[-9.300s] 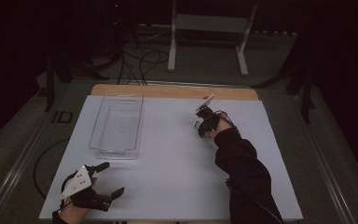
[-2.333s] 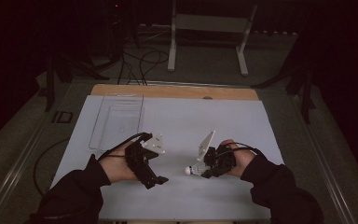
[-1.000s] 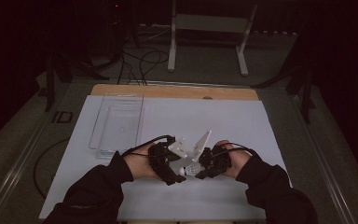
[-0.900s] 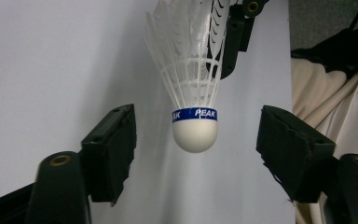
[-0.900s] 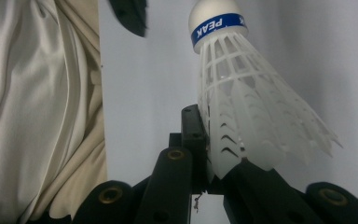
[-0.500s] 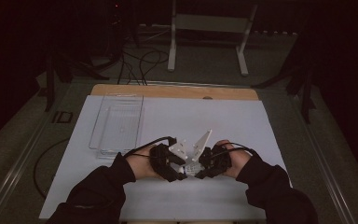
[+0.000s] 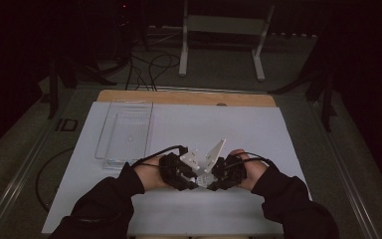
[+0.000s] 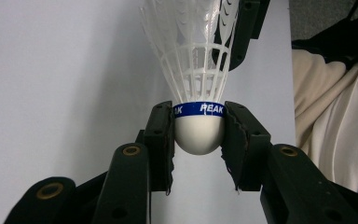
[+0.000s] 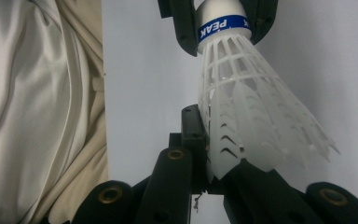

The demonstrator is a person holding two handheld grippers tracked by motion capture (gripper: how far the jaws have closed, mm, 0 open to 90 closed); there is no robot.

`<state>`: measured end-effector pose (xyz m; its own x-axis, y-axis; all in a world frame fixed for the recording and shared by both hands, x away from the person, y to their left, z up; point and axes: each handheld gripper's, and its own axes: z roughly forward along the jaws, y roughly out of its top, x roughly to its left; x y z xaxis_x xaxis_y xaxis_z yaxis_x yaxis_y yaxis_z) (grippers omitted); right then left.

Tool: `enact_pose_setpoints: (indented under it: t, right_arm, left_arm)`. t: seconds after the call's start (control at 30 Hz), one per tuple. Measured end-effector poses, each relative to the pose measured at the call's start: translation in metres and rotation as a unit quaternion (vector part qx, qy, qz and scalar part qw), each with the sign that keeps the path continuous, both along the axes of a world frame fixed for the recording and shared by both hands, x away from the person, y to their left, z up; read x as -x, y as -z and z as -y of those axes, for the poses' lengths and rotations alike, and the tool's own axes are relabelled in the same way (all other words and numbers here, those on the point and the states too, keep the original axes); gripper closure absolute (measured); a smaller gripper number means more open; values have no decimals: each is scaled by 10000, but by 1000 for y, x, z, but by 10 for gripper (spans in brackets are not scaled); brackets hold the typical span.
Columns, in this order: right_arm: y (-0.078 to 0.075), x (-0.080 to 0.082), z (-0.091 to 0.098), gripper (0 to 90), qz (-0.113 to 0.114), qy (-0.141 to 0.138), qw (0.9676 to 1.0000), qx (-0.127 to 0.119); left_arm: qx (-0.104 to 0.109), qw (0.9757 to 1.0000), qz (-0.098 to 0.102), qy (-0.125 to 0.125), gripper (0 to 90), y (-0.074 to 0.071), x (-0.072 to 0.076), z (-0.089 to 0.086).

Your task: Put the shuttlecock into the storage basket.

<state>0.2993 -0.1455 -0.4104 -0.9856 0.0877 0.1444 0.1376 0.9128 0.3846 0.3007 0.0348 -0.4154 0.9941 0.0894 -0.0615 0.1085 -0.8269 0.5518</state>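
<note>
A white plastic shuttlecock (image 8: 199, 133) with a blue band reading PEAK hangs just above the white sheet, stretched between both grippers near the table's front middle. My left gripper (image 8: 199, 122) has just been closing and its pads now press on both sides of the round cork head. My right gripper (image 9: 209, 135) is shut on the rim of the feathered skirt (image 9: 251, 116). In the high view the left gripper (image 7: 190, 180) and right gripper (image 7: 215, 180) point at each other, with the shuttlecock (image 7: 204, 178) small between them.
A clear plastic tray (image 7: 127, 130) lies at the back left of the white sheet (image 7: 258, 129). A wooden strip (image 7: 179, 97) runs along the far edge. Cables and a metal stand (image 7: 219, 45) sit on the floor behind.
The hands, apart two seconds ago, have come together at the front middle. Over the last second they stay put, and the left gripper sits a little tighter against the right one.
</note>
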Motion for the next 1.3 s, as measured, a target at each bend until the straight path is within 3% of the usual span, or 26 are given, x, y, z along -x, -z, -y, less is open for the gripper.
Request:
enact_pose_setpoints:
  t: [0.17, 0.53, 0.67, 0.8, 0.83, 0.87, 0.9, 1.0, 1.17, 1.2, 1.23, 1.3]
  right_arm:
    - [2, 1, -3, 900, 37, -45, 10000, 30]
    - [4, 3, -5, 900, 55, -109, 9999, -9]
    - [5, 4, -5, 890, 123, -64, 9998, -129]
    - [6, 5, -3, 822, 175, 34, 9995, -256]
    - [5, 7, -3, 719, 349, 113, 9989, -290]
    - [5, 7, -3, 719, 349, 113, 9989, -290]
    - [5, 8, -4, 581, 460, 231, 9984, -227]
    - [5, 9, -3, 532, 503, 284, 9980, -245]
    - [5, 9, -1, 318, 513, 475, 9966, -445]
    - [5, 9, -1, 318, 513, 475, 9966, -445]
    - [6, 9, 0, 249, 566, 530, 9960, -452]
    - [7, 9, 1, 207, 606, 636, 9952, -438]
  left_arm:
    - [-167, 9998, -5, 62, 655, 1, 2, 2]
    - [-214, 9997, -92, 47, 658, 0, 2, 0]
    - [-238, 9997, -85, 9, 657, -1, 0, -2]
    - [-238, 9997, -78, -30, 658, -2, -1, -4]
    - [-246, 9997, -84, -17, 657, -3, 0, -5]
    - [-246, 9997, -84, -17, 657, -3, 0, -5]
    - [-265, 9996, -91, -25, 657, -3, 0, -5]
    - [-281, 9996, -97, -33, 657, -3, -1, -6]
    - [-277, 9995, -108, -67, 657, -4, -2, -9]
    - [-277, 9995, -108, -67, 657, -4, -2, -9]
    - [-274, 9995, -100, -125, 657, -4, -3, -11]
    - [-271, 9994, -116, -165, 657, -5, -4, -13]
